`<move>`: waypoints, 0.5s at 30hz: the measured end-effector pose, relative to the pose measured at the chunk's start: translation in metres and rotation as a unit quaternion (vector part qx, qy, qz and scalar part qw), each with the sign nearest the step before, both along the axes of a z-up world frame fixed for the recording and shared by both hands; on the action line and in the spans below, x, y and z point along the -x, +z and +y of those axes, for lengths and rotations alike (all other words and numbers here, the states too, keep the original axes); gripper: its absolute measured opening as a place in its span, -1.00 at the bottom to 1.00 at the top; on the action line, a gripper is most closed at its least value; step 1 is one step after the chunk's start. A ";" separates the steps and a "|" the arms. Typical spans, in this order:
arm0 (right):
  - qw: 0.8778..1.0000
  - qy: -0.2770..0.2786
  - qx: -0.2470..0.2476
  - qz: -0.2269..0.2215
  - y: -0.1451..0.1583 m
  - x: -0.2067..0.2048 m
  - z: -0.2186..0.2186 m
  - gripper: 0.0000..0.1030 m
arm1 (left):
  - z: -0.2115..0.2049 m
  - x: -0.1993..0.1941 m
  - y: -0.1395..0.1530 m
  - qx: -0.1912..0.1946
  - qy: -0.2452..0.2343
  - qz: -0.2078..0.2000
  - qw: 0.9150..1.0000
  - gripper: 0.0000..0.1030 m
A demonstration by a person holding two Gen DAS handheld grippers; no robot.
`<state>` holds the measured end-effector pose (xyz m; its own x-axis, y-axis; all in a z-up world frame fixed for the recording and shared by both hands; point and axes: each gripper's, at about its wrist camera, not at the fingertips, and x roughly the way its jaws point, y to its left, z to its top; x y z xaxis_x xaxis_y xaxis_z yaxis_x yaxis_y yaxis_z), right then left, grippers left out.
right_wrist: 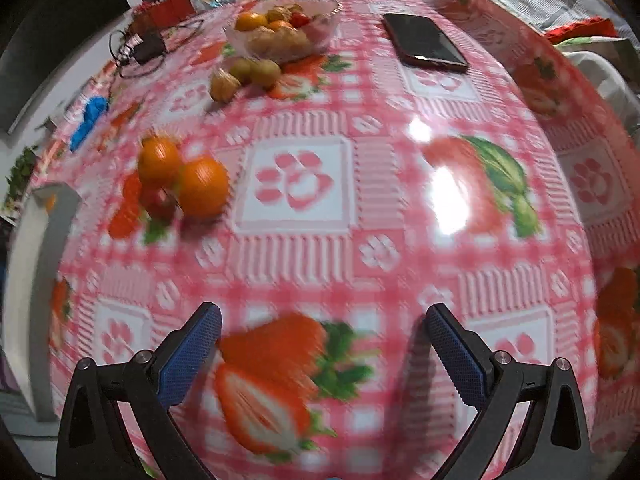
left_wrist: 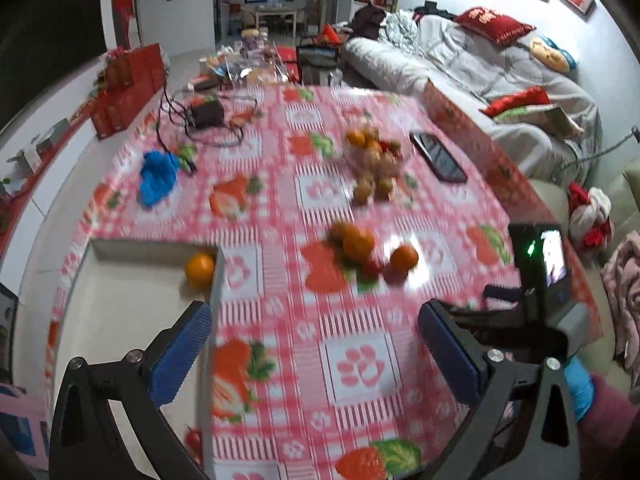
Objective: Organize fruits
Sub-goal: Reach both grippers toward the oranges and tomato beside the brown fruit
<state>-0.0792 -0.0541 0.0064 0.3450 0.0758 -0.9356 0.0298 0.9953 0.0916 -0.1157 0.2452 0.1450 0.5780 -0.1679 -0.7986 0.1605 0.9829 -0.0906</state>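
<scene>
Fruit is mostly unsorted, I judge: one orange (left_wrist: 199,269) lies in the far right corner of the grey tray (left_wrist: 120,304) at the table's near left edge, nothing else visible in it. Both grippers, left (left_wrist: 316,356) and right (right_wrist: 323,354), hover empty with jaws spread wide. Mid-table, loose oranges (right_wrist: 182,178) and a small red fruit (right_wrist: 158,202) cluster together. Farther on, three brownish fruits (right_wrist: 244,76) lie just before a clear bowl (right_wrist: 326,30) heaped with mixed fruit, a phone (right_wrist: 426,42) toward the right edge.
</scene>
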 end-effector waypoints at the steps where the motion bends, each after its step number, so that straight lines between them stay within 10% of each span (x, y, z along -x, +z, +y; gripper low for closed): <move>1: 1.000 0.003 -0.002 -0.004 0.001 -0.004 0.003 0.99 | 0.002 -0.007 0.003 0.005 0.003 0.000 1.000 1.00; 12: 0.994 0.083 0.043 -0.055 -0.009 -0.033 0.044 0.98 | -0.009 -0.071 -0.054 0.041 0.024 0.077 0.996 0.99; 15: 0.991 0.104 0.039 -0.074 -0.007 -0.037 0.051 0.72 | -0.008 -0.080 -0.064 0.051 0.033 0.082 0.995 0.98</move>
